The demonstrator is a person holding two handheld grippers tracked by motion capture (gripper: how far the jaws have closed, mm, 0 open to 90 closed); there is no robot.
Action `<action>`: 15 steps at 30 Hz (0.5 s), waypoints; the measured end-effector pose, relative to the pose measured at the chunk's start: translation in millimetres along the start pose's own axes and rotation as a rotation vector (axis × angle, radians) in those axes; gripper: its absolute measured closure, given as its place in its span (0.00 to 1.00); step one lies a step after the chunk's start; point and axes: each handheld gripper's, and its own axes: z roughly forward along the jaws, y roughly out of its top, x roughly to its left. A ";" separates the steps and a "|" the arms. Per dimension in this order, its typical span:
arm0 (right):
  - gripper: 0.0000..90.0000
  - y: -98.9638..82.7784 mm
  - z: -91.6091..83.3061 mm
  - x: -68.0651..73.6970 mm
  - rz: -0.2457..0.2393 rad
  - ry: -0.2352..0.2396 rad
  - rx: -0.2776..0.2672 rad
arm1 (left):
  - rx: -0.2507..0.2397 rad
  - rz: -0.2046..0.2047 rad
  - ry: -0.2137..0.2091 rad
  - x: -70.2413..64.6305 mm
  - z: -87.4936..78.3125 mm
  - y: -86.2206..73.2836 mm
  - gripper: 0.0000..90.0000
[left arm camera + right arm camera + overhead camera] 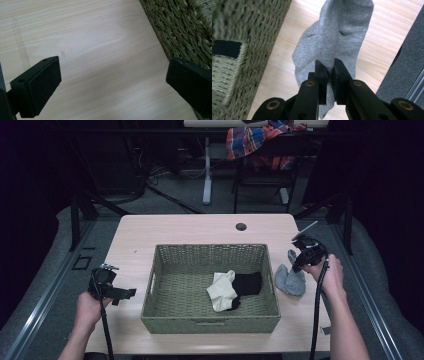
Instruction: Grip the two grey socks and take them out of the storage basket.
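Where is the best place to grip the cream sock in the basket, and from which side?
Grip the cream sock at its upper end, coming straight down from above. That end lies free on the basket floor, while its lower right edge meets the black sock, so a grip there might catch both. The basket walls likely block any sideways approach.

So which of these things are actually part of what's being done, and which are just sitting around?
In the job:
- grey sock, pinched by the right gripper
- woven basket
- cream sock and black sock inside it
- left gripper, open over the table

Just lying about:
- plaid cloth on the chair behind the table
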 end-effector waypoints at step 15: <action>0.92 5.4 38.0 1.7 -0.008 -0.024 0.015 | 0.003 0.000 -0.003 -0.3 1.0 0.1 0.00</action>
